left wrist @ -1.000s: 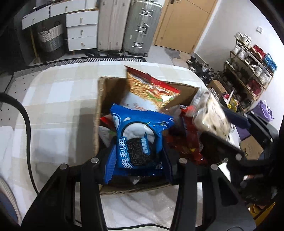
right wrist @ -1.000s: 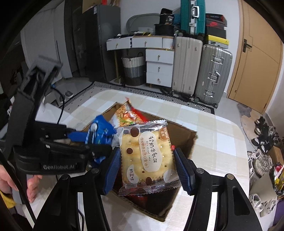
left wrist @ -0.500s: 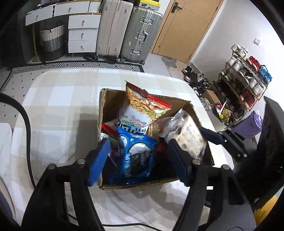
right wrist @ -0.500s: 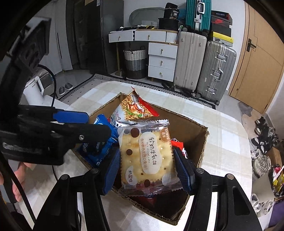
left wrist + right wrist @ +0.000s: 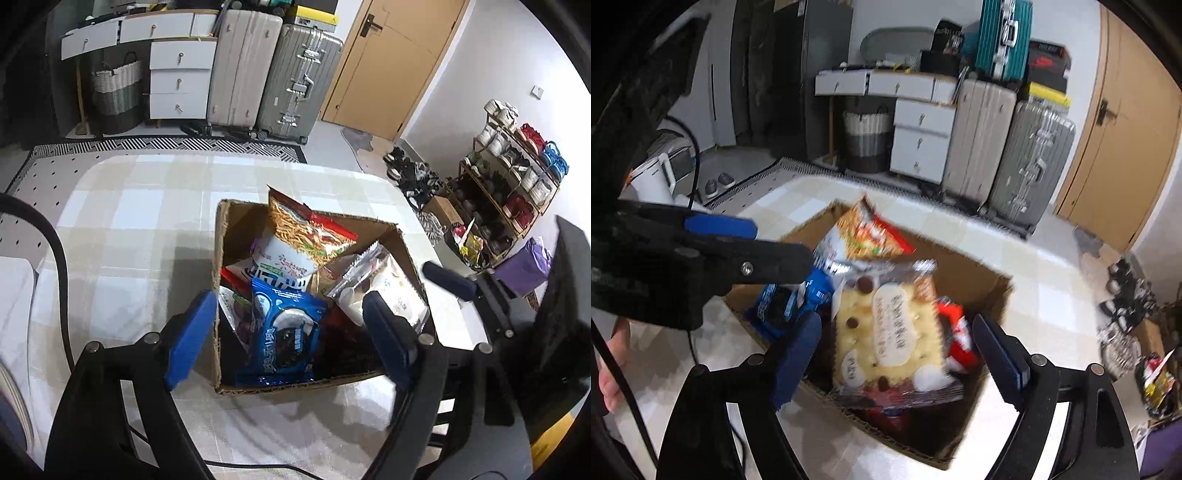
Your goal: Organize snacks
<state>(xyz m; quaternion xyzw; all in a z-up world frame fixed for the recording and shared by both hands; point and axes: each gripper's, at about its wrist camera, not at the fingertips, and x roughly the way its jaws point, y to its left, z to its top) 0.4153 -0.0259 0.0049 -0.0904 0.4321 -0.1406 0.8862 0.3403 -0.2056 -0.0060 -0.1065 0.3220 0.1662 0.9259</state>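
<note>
A cardboard box stands on the checked table and holds several snack packs. A blue Oreo pack lies at its near left. A noodle-snack bag stands at the back. A cracker pack rests on top at the right. My left gripper is open and empty above the box's near edge. My right gripper is open, its jaws apart on either side of the cracker pack.
The checked tablecloth surrounds the box. A black cable runs along the table's left. Suitcases and white drawers stand behind. A shoe rack is at the right.
My left gripper let go of the Oreo pack into the box, opened and pulled back. My right gripper opened and released the cracker pack onto the box's contents.
</note>
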